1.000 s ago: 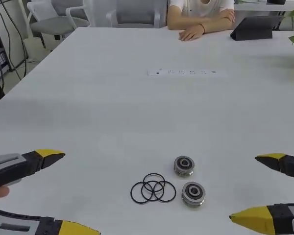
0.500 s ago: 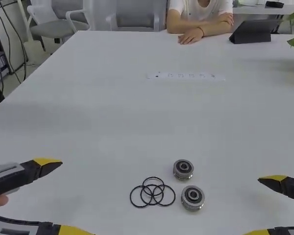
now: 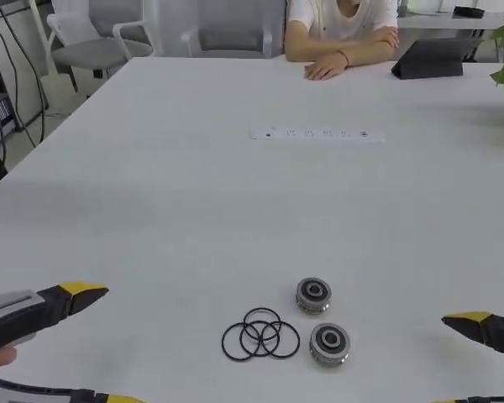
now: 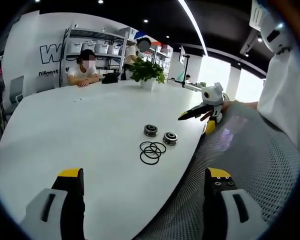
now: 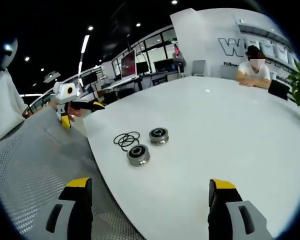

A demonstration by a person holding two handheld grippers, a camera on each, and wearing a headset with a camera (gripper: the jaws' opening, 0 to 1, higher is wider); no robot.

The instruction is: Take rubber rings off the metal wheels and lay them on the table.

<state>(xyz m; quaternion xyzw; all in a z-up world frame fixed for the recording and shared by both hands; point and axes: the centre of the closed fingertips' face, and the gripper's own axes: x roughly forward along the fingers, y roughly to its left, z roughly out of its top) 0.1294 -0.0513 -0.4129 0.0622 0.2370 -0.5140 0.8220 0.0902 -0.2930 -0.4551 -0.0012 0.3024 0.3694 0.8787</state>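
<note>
Rubber rings [image 3: 260,334] lie overlapped on the white table [image 3: 235,193] just beside two metal wheels [image 3: 329,342]; left gripper [image 4: 144,175] and right gripper [image 5: 150,183], both spread wide and empty, flank those wheels.

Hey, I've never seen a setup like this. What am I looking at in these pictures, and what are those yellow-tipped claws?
Those claws are two hand-held grippers, worked by a person, not a robot. The rectangular picture comes from a headset camera looking down at the white table. The round pictures come from cameras riding on the left gripper and the right gripper, looking along their jaws. On the table lie two metal wheels and, beside them, a small pile of overlapping black rubber rings. Both grippers are open and hold nothing. Another person sits at the far end.
</note>
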